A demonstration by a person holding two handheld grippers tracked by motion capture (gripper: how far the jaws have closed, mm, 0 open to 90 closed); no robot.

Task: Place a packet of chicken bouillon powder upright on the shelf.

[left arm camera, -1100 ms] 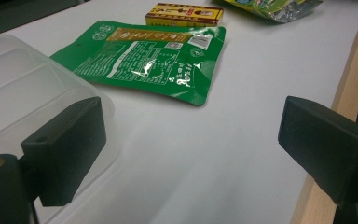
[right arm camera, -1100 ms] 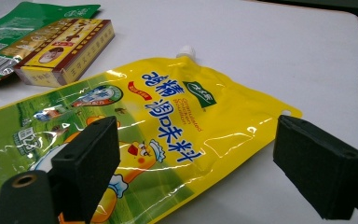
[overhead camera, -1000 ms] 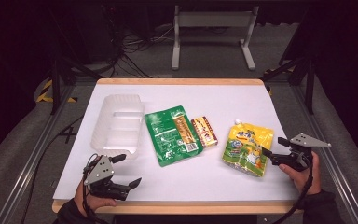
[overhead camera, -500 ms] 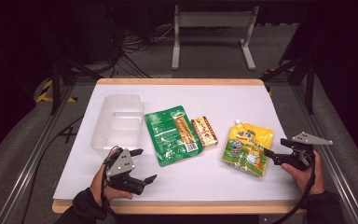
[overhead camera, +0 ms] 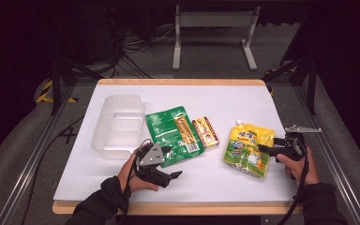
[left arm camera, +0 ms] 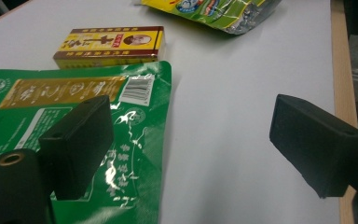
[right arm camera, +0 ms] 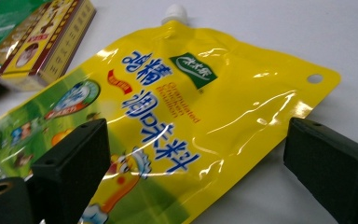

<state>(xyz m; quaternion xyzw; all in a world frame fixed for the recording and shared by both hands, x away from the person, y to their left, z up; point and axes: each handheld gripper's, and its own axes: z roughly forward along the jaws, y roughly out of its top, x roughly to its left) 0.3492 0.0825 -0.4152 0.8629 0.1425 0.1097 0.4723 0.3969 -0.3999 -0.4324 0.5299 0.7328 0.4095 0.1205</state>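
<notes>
A green pouch [overhead camera: 173, 133] [left arm camera: 51, 102] lies flat mid-table, a yellow-and-red box [overhead camera: 205, 131] [left arm camera: 112, 44] [right arm camera: 42, 42] along its right side. My left gripper [overhead camera: 172, 161] [left arm camera: 191, 121] hovers at the pouch's near right corner, open; its jaws have just been closing a little, one over the pouch's edge, neither pressing it. A yellow spouted pouch [overhead camera: 248, 149] [right arm camera: 168, 107] lies at the right. My right gripper [overhead camera: 265, 144] [right arm camera: 196, 140] points at its right edge, open; its jaws have just opened slightly and straddle the pouch's corner without touching.
A clear plastic tray [overhead camera: 117, 124] with compartments stands left of the green pouch. All of it rests on a white board [overhead camera: 234, 101] with a wooden rim; dark floor, cables and a metal stand lie beyond the far edge.
My left gripper has slid right and away from the near edge, up to the green pouch's corner. My right gripper has shifted left, closer over the yellow pouch's edge.
</notes>
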